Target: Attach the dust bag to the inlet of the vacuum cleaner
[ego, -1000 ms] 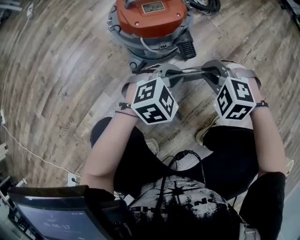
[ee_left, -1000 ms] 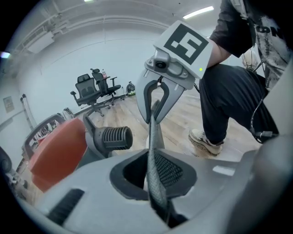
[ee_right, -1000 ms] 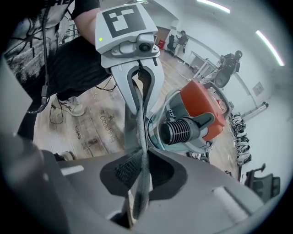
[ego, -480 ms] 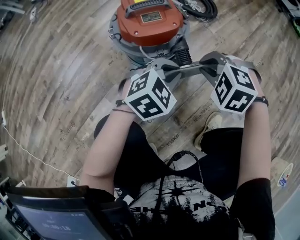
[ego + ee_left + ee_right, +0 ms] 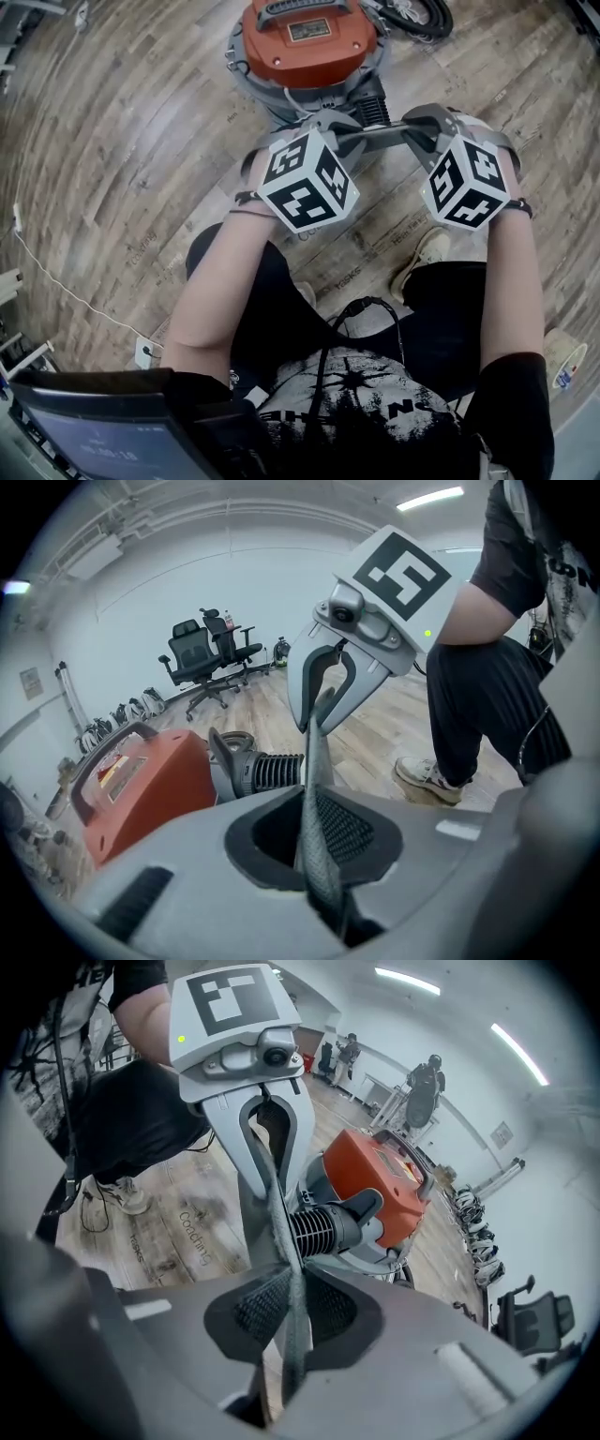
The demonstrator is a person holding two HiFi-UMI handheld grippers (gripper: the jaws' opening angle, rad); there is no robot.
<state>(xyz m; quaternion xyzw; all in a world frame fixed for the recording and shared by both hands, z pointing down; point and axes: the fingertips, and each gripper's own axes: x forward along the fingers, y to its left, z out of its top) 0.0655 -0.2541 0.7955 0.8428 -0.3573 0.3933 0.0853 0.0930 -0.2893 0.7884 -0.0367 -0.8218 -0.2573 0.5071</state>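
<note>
I'm holding the dust bag (image 5: 315,752) pulled taut between both tools. From the left gripper view, the left hand-held gripper (image 5: 317,855) has its jaws closed down on the bag's edge, and the thin grey sheet runs edge-on up the middle of the frame to the other tool. The right gripper view shows the same from the other end. The right hand-held gripper (image 5: 289,1321) is clamped on the grey material, its mesh pads pressed against both faces, and the strip climbs towards the upper centre of that frame.

In the head view the bag shows only as a narrow grey band in the upper centre, spanning the gap between the two tools above the wooden floor (image 5: 122,141). The vacuum cleaner (image 5: 309,42), with its orange top, stands at the top centre of that view, just above the band. I can't tell whether the bag touches the machine. In the left gripper view a black ribbed fitting (image 5: 272,771) on the vacuum's side sits behind the strip, close to the middle of the frame.

My legs fill the lower centre of the head view, with a pale shoe (image 5: 422,258) right of centre. A dark screen (image 5: 103,422) sits in the lower left corner, and a white cable (image 5: 66,300) trails across the boards at the left edge. Black office chairs (image 5: 211,653) stand at the far wall in the left gripper view.
</note>
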